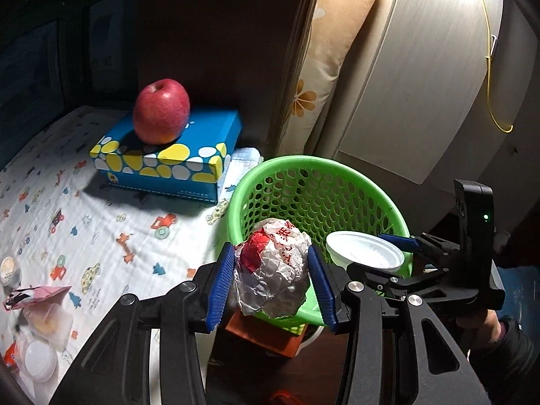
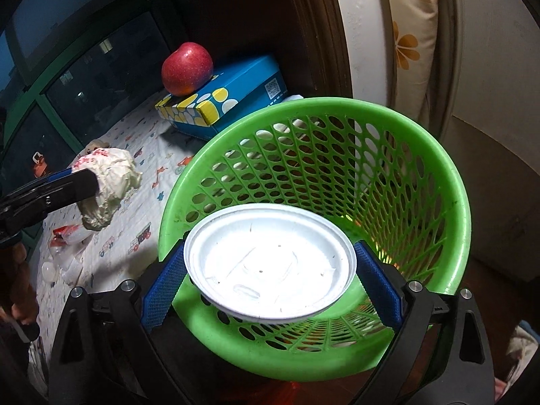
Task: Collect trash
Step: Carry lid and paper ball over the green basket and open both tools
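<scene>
Left wrist view: the left tongs (image 1: 271, 271), nearly closed, clamp a crumpled white-and-red paper wrapper ball (image 1: 273, 266) at the green perforated plastic basket (image 1: 303, 172), ready for dropping.

Right wrist view: the right tongs (image 2: 270, 270), spread wide, bracket a white round plastic lid (image 2: 270, 263) above the basket's mouth; whether they press it I cannot tell.

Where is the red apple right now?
The apple sits on top of the blue box, at the far end of the printed cloth. In both views it is left of and behind the green basket.

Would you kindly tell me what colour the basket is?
The basket is bright green, clearest in the right wrist view.
</scene>
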### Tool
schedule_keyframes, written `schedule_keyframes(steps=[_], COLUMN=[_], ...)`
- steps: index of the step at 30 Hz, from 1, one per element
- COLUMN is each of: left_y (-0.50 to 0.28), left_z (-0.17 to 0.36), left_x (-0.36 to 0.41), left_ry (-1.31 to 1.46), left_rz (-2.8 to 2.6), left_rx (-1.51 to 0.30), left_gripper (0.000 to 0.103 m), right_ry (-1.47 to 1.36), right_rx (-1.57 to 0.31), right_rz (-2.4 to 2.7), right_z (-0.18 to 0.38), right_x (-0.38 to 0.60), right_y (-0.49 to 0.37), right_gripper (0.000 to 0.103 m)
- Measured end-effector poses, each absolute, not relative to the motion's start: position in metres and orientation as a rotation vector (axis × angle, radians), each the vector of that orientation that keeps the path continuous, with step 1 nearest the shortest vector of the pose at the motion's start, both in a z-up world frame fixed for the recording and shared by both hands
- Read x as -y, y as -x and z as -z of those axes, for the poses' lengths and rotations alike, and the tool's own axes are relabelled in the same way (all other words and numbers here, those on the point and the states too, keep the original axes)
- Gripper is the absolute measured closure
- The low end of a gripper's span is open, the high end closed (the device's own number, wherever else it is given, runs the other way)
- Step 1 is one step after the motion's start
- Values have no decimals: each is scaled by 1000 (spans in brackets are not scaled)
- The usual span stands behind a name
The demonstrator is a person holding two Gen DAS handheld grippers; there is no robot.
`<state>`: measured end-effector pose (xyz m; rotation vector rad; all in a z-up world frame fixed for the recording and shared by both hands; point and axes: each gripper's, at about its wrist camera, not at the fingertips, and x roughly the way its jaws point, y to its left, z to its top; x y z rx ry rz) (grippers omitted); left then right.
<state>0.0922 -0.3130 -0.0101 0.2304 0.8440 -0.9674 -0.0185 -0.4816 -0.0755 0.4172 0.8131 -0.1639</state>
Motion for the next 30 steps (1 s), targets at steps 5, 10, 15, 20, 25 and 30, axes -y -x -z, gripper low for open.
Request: schedule_keyframes(steps=[5,10,15,20,25,30], left_y=[-93,-95,-94,-94,-92,-89], left_z=[20,27,33,38,41,36], left_x=[340,357,370,379,383,372], left_ry=[-249,-242,-254,-255,-239,-226], left_rz=[985,996,1003,1007,1014,1007], left_rx=[-874,-897,-908,-923,-940,-928], left_gripper=[59,59,58,57,44,35], right_ry=[-422,-427,-434,-431,-425,-408], right_rx=[-795,-791,-769,-750,-740,-726], right_rz=[163,175,177,177,170,153], right_z=[71,73,70,65,60,55], right_x=[485,488,489,486,479,467], right_y=[35,44,51,65,76,80], right_gripper=[6,6,6,6,6,6])
